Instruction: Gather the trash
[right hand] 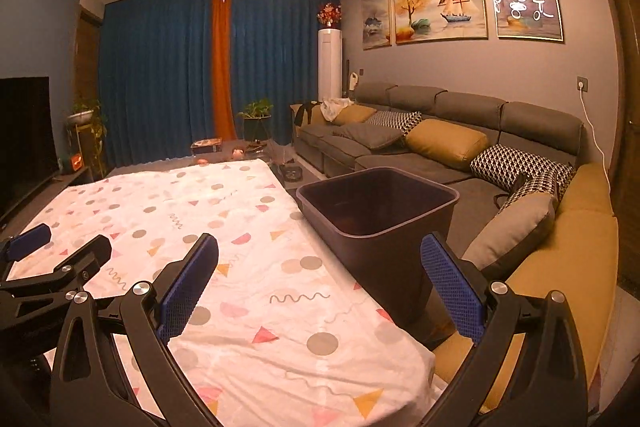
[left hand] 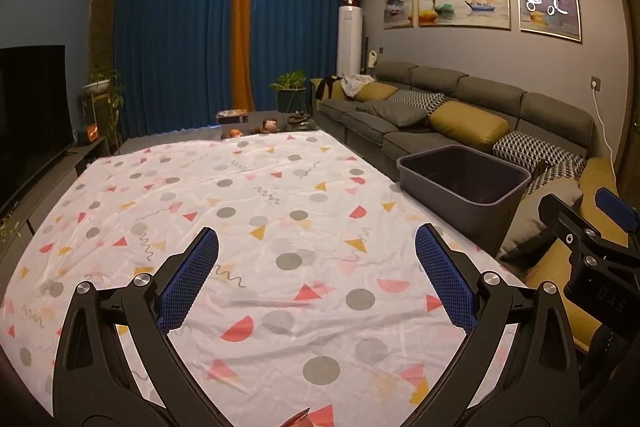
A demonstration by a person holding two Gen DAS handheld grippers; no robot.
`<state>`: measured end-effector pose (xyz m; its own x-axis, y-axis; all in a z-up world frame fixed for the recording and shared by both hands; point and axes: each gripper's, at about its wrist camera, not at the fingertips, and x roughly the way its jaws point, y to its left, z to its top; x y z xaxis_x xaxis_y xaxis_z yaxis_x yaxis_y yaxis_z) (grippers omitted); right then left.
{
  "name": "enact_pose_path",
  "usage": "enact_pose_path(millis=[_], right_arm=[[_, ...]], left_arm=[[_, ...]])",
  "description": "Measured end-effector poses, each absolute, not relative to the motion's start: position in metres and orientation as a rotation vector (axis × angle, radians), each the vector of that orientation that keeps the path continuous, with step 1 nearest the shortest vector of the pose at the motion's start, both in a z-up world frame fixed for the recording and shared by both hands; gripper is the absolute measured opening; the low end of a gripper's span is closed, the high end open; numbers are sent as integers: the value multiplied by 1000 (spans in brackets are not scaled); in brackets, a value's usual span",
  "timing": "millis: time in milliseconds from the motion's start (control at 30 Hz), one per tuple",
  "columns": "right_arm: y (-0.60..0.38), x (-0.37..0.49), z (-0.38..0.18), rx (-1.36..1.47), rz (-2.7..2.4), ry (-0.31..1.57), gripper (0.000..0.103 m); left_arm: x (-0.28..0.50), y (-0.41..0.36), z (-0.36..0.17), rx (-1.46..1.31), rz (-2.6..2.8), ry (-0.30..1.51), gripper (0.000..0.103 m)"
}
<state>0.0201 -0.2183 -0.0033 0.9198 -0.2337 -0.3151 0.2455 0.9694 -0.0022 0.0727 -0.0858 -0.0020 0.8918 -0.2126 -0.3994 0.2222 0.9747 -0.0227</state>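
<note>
Blue mesh pads sit closest to the lens in the left wrist view: the left gripper is spread wide with nothing between its fingers, hanging over the patterned sheet. That sheet is thin wrinkly cotton with flat grey dots and pink and yellow triangles, so small wrappers could honestly hide in the print. A reddish crumpled scrap, maybe trash, peeks in at 6 o'clock, cut off by the frame, so I can't tell what it is. The grey plastic bin sits at 2 o'clock, off the sheet's edge by the sofa.

Right wrist view: the right gripper is also gaping and empty, with the bin at 1 o'clock, smooth-walled, rectangular, looks empty. My guess at the risk: it looks light, so a clumsy drop could nudge or tip it, or the pads snag the loose fabric instead of trash.
</note>
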Motion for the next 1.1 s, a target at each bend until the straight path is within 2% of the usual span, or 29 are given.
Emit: enact_pose_path(millis=[1100], right_arm=[[-216,21,-6,53,-241,323,97]], left_arm=[[71,-85,-1,-3,-235,413,97]])
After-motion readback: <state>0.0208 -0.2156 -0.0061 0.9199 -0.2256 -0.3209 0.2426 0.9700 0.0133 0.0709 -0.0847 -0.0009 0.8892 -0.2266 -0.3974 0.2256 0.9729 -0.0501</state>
